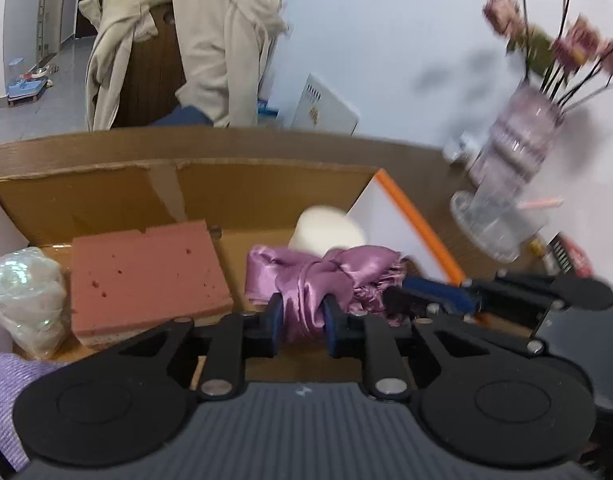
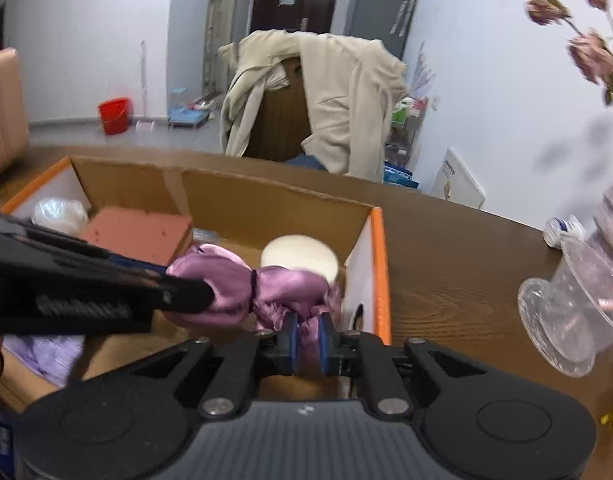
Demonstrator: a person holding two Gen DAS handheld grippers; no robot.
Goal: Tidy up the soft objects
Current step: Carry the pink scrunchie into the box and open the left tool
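A shiny purple satin cloth (image 1: 326, 276), tied in the middle, hangs over an open cardboard box (image 1: 266, 184). My left gripper (image 1: 302, 316) is shut on one end of the cloth. My right gripper (image 2: 308, 340) is shut on the other end of the cloth (image 2: 242, 284). The right gripper also shows at the right of the left wrist view (image 1: 438, 292), and the left gripper at the left of the right wrist view (image 2: 186, 296). Inside the box lie a pink sponge block (image 1: 146, 276), a cream round pad (image 1: 326, 228), a clear crinkled bag (image 1: 26, 292) and a lilac cloth (image 1: 10, 392).
The box (image 2: 380, 264) sits on a brown wooden table (image 2: 466, 264). A clear plastic cup (image 2: 574, 312) and a glass vase of pink flowers (image 1: 514, 148) stand to the right. A chair draped with a beige coat (image 2: 318, 100) is behind the table.
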